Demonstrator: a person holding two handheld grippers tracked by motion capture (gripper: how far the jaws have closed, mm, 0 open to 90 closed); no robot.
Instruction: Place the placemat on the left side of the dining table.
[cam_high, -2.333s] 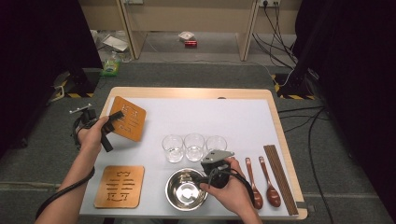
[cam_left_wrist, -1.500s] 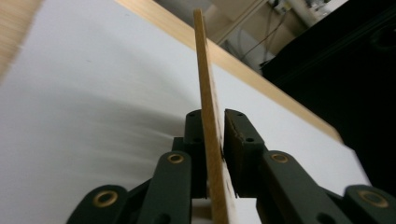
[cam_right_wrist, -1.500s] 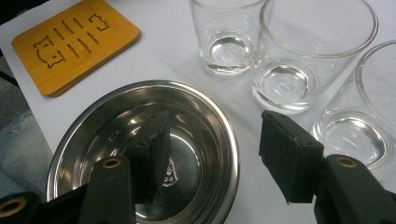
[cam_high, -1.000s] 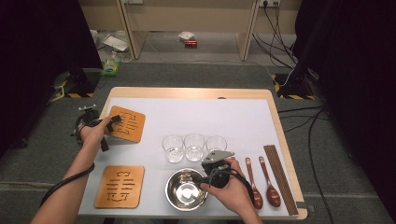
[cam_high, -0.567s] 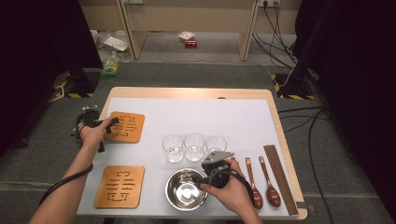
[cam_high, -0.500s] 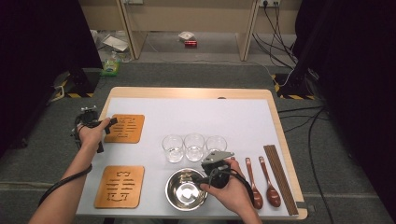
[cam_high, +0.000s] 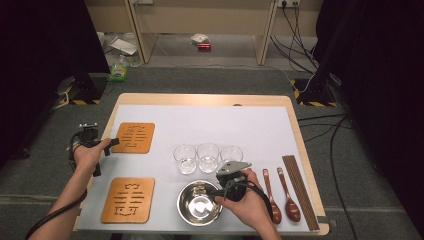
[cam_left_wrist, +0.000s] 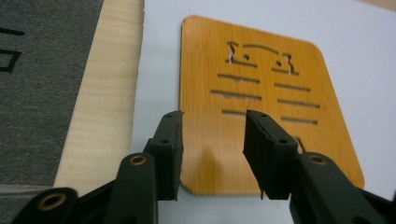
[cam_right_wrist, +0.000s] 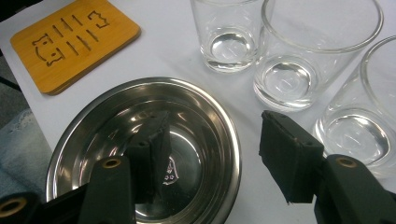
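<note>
left gripper (cam_left_wrist: 212, 135): jaws apart, just been closing, free of the far bamboo coaster (cam_left_wrist: 261, 107) lying flat on the tabletop (cam_high: 260, 125) | right gripper (cam_right_wrist: 212, 154): open, one jaw inside the steel bowl (cam_right_wrist: 140, 154) rim, right of that coaster, poised to pinch it

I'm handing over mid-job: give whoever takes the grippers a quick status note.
Left gripper: jaws open, just been closing, over the near edge of the far coaster, which lies flat on the table; nothing gripped.
Right gripper: jaws open astride the steel bowl's rim, not clamped.
Done: both coasters laid out, near coaster included.
Left: likely bowl, three glasses, spoons.
</note>
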